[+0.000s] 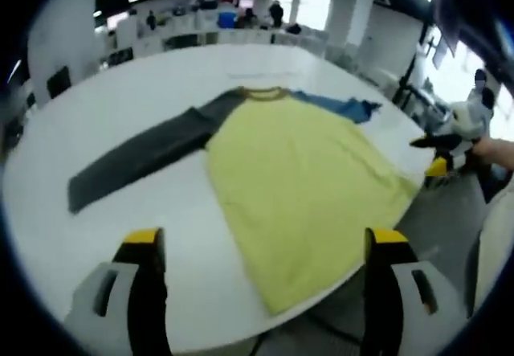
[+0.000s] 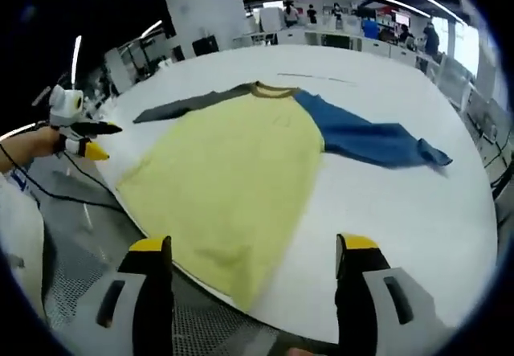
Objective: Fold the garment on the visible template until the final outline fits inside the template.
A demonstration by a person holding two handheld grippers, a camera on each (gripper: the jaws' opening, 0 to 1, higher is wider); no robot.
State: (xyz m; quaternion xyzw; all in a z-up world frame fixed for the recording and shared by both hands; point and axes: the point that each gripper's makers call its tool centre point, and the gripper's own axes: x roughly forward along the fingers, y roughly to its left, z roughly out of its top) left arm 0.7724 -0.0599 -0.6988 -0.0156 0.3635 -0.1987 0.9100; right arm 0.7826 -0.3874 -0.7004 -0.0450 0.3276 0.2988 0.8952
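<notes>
A large white table [image 1: 96,123] holds a yellow shirt [image 1: 297,179] spread flat for folding, its grey sleeve [image 1: 136,163] and blue sleeve [image 2: 369,141] outstretched. The left gripper [image 1: 261,247] and right gripper [image 2: 253,251] hover near its hem, jaws apart, empty.

The garment [image 1: 301,175] is lying flat on the table [image 1: 120,115], its sleeves reaching out to either side; its hem is hanging over the near edge; both tools are hovering apart before it, well short.
</notes>
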